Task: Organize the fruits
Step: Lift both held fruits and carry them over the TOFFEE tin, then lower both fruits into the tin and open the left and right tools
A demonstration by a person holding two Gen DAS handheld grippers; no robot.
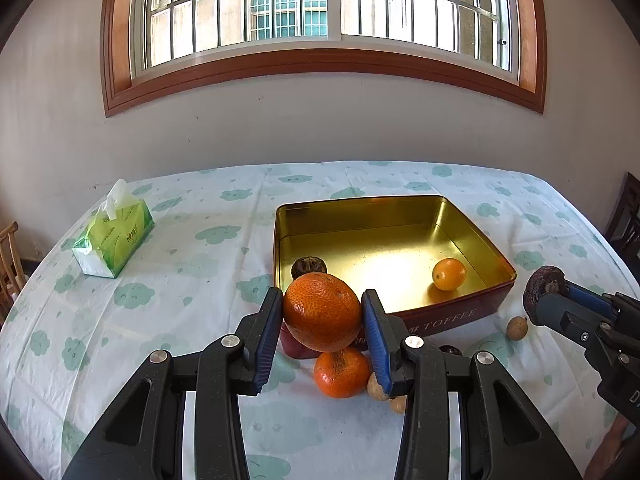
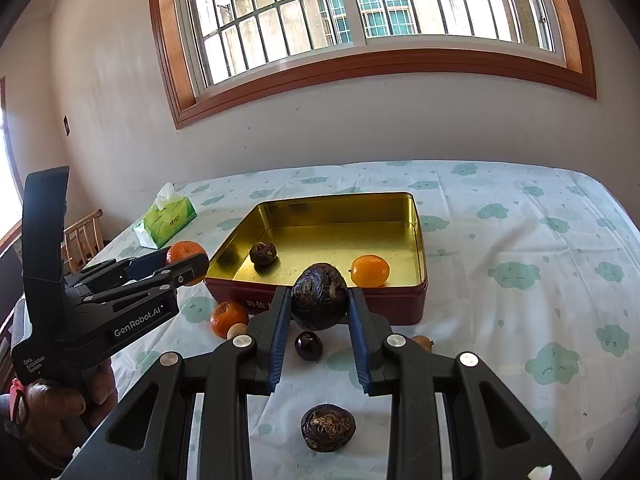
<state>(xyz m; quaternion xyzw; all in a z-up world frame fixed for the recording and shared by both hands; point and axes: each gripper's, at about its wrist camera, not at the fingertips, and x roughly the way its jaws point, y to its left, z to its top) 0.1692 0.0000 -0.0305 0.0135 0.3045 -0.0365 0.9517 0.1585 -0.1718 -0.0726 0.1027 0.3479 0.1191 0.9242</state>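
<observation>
Over a cloud-print tablecloth (image 1: 168, 280), we grip fruit in both hands. Our left gripper (image 1: 322, 316) clamps a large mandarin (image 1: 322, 312) between its blue pads, held above the cloth just short of the tin's near-left corner, its long axis tilted down to the right. Our right gripper (image 2: 319, 300) pinches a dark water chestnut (image 2: 319, 297), its tufted end toward the camera, in front of the tin's red wall.

Only the right wrist view shows the loose chestnut (image 2: 328, 427) nearest us, a dark cherry-like fruit (image 2: 308, 345) beyond it, and a person's hand (image 2: 60, 400) on the left handle. Only the left view reads "TOFFEE" on the tin (image 1: 452, 318).

Beyond, the gold-lined tin holds a kumquat (image 2: 370, 270), lying crosswise, and another chestnut (image 2: 263, 253). Farthest, a green tissue pack (image 1: 114, 240) sits by the wall.
</observation>
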